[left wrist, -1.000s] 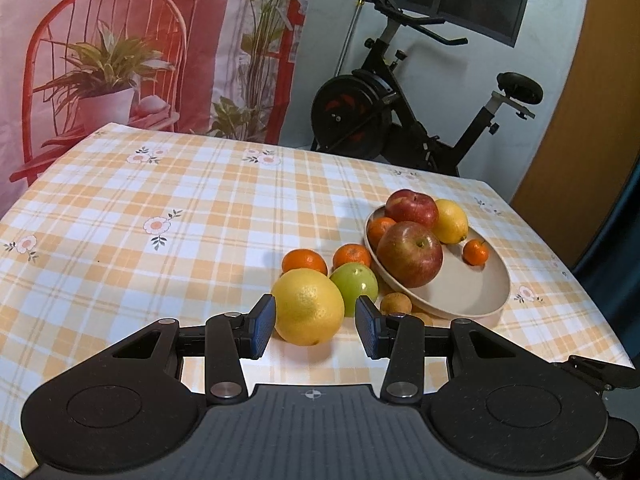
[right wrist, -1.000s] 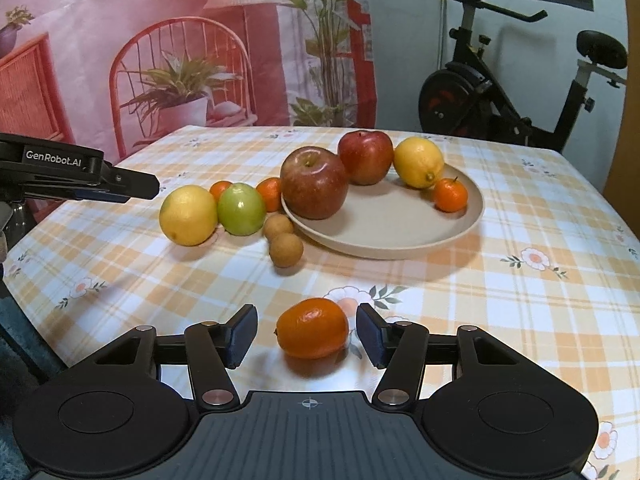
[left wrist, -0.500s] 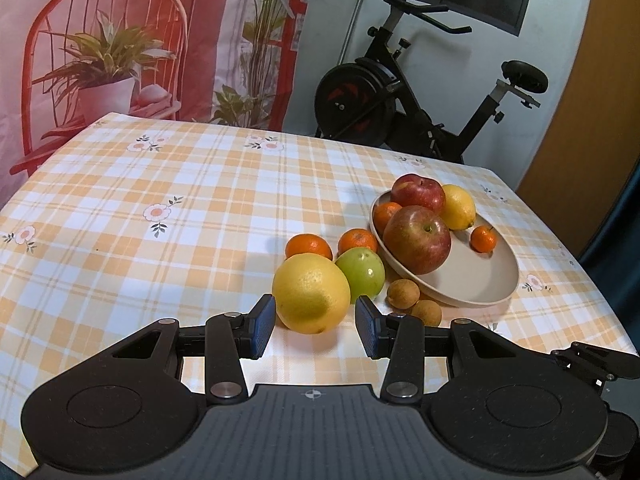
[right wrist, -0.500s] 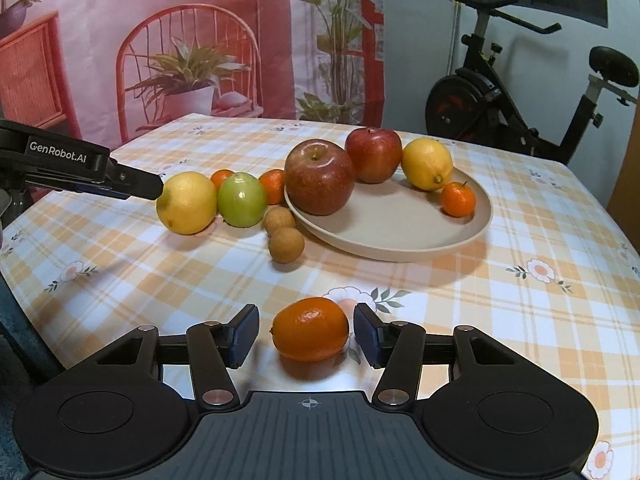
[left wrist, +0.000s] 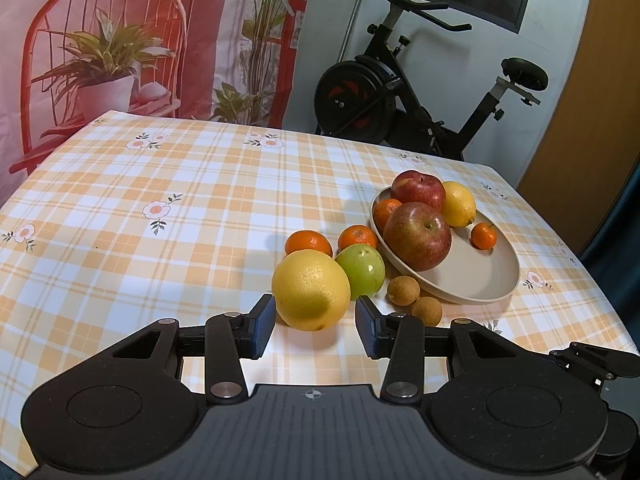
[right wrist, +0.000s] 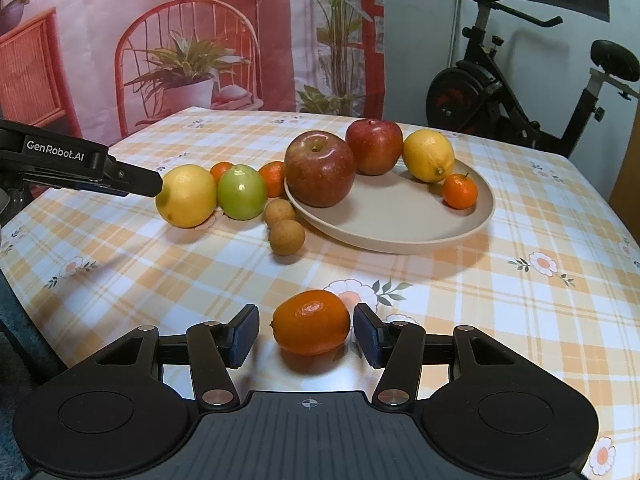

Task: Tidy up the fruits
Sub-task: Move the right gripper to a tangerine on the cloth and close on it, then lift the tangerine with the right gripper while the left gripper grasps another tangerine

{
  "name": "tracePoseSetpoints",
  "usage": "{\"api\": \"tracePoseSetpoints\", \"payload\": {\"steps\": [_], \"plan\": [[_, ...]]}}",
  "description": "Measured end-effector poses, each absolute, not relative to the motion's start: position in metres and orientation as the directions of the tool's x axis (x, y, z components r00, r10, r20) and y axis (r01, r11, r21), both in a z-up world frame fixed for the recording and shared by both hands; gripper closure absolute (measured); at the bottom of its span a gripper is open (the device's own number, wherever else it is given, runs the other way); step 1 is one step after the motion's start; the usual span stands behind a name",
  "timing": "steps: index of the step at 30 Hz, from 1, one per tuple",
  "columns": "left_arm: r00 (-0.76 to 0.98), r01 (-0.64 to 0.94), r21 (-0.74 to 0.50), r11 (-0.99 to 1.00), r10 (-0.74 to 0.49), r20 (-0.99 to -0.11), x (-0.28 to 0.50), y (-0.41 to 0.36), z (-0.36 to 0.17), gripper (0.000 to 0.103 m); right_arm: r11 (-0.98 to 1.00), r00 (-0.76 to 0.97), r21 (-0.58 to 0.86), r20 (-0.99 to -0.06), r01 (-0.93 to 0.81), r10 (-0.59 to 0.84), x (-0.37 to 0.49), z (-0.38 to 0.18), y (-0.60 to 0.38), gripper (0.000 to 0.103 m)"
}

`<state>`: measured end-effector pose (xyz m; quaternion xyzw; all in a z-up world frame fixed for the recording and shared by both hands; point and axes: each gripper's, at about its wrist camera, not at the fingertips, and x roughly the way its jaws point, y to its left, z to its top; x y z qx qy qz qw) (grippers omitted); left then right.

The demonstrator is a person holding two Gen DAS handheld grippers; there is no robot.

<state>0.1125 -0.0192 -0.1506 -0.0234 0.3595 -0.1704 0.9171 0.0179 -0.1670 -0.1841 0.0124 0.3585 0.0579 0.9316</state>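
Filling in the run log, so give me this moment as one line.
left gripper: open around large yellow citrus | right gripper: open around orange | plate: four fruits

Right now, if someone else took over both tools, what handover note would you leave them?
Left tool: open, jaws on either side of the big yellow citrus on the table, not closed on it.
Right tool: open around a lone orange near the table's front edge; one pad looks close to the fruit, no grip yet.
Done: the plate holds two red apples, a lemon and a small mandarin.
Left: off the plate are the yellow citrus, a green apple, two mandarins behind them, two small brown fruits and the orange. Close each tool, then carry its fruit to the plate.
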Motion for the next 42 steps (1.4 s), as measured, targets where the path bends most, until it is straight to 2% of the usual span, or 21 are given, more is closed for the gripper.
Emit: {"api": "tracePoseSetpoints", "payload": {"steps": [2,12,18,42], "plan": [[0.683,0.296,-0.166,0.941,-0.33,-0.652,0.1126,-0.0192,-0.1507,0.057,0.993,0.735,0.064,-0.668,-0.102,0.119,0.0179,-0.1844,-0.1667,0.058],[0.683,0.296,-0.165,0.941,-0.33,-0.652,0.1128,-0.0191,-0.151,0.057,0.993,0.731,0.067,-0.672,-0.099,0.118,0.0179,-0.1856,-0.1672,0.058],[0.683,0.296,-0.166,0.941,-0.329,-0.652,0.1129,-0.019,-0.1511,0.057,0.993,0.734,0.068,-0.669,-0.095,0.116,0.0179,-0.186,-0.1686,0.064],[0.685,0.285,-0.173,0.943,-0.326,-0.651,0.1135,-0.0149,-0.1535,0.057,0.992,0.748,0.064,-0.652,-0.106,0.122,0.0181,-0.1813,-0.166,0.064]]}}
